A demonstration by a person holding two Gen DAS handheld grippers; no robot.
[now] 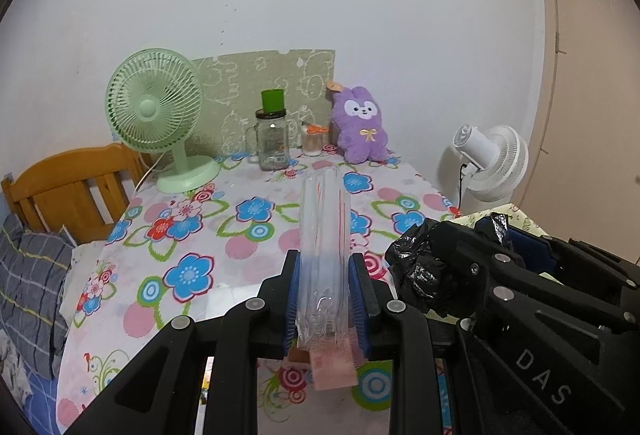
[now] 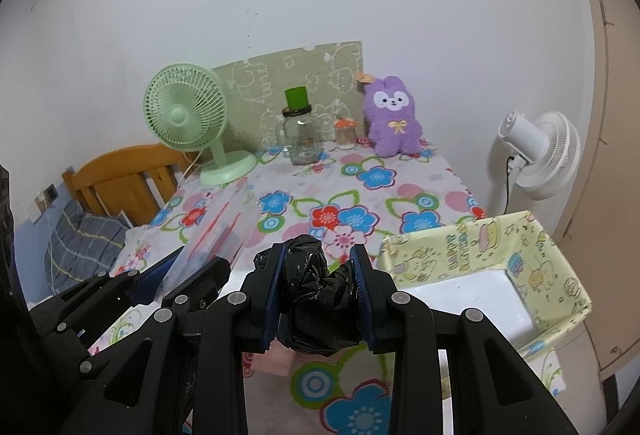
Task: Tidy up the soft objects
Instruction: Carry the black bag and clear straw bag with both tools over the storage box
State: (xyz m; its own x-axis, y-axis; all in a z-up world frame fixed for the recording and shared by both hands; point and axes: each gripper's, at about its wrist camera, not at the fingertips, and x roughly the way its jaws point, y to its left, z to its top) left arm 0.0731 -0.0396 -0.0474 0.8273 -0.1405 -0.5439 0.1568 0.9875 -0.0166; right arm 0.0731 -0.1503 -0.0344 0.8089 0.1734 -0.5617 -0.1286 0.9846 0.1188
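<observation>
Left fingers [image 1: 325, 291] pinch clear plastic bag [image 1: 326, 219]; right fingers [image 2: 320, 295] clamp black bag [image 2: 316, 299] (crumpled).

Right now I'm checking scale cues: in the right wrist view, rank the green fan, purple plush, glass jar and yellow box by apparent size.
1. yellow box, though it is nearest the camera
2. green fan
3. purple plush
4. glass jar

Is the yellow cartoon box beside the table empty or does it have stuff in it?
Empty as far as visible: the box shows only bare white floor inside.
</observation>
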